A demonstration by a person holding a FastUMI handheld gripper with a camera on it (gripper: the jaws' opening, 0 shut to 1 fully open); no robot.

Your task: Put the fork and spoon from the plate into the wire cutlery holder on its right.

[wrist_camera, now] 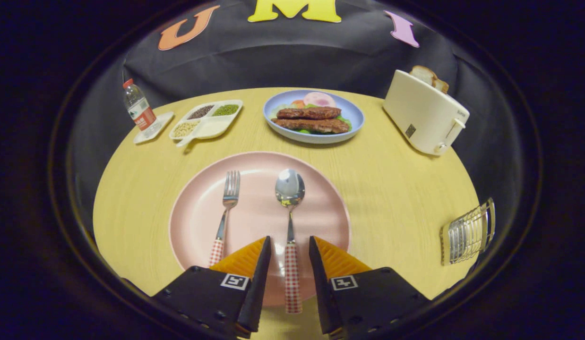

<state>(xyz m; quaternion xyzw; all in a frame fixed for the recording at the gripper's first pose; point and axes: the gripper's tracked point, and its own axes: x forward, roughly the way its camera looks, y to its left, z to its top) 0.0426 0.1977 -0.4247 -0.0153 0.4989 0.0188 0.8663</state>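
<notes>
A pink plate [254, 165] lies on the round wooden table just ahead of my fingers. On it a fork [227, 203] lies to the left and a spoon [289, 198] to the right, both with red-checked handles pointing toward me. My gripper [288, 248] is open and hovers over the plate's near edge. The spoon's handle runs through the gap between the two fingers, with clear space on each side. The fork's handle ends just left of the left finger. The wire cutlery holder [467, 231] stands at the table's right edge, well right of the plate.
Beyond the pink plate sits a blue plate [354, 123] of meat and vegetables. A white toaster [422, 115] with bread stands at the back right. At the back left are a divided tray [208, 123] of beans and a water bottle [139, 109] on a small dish.
</notes>
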